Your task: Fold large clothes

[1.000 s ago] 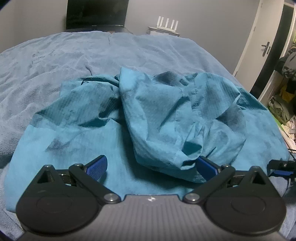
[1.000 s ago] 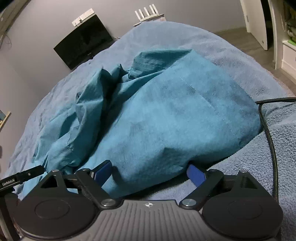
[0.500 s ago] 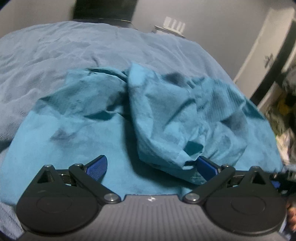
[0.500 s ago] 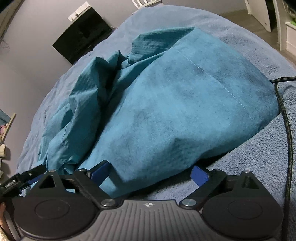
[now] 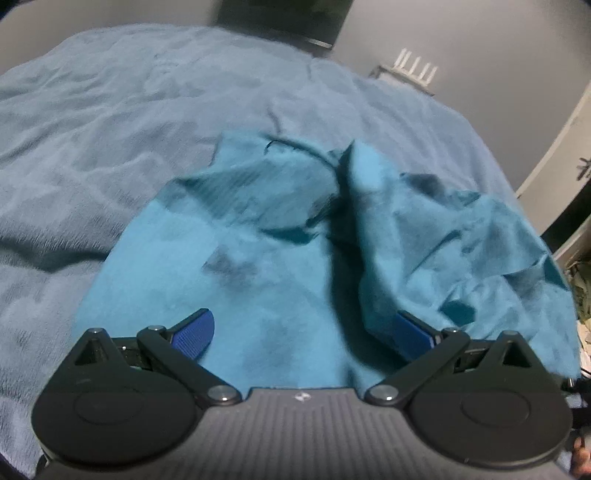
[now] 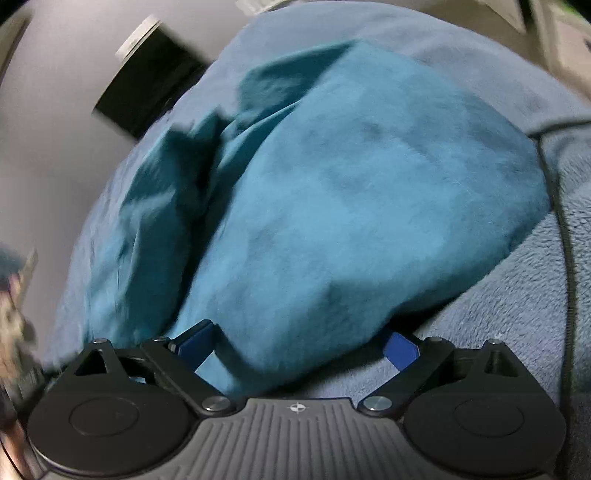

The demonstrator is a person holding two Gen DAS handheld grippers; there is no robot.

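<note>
A large teal garment (image 5: 280, 258) lies crumpled on a blue-grey bedspread (image 5: 110, 122). Its left part is flat; its right part is bunched in folds. My left gripper (image 5: 303, 332) is open, low over the garment's near edge, with bunched cloth resting against its right fingertip (image 5: 413, 334). In the right wrist view the same garment (image 6: 351, 206) rises as a rounded mound. My right gripper (image 6: 295, 345) is open at the mound's near edge, and cloth lies between its wide jaws. Both views are blurred by motion.
A dark screen (image 5: 284, 18) and a white router (image 5: 410, 72) stand by the far wall. A door (image 5: 565, 155) is at the right. A black cable (image 6: 565, 258) runs over the bedspread (image 6: 517, 314) to the right of the mound.
The left gripper has swung left, so the garment sits further right in its view. The right gripper has moved in closer to the mound. Both stay open.
</note>
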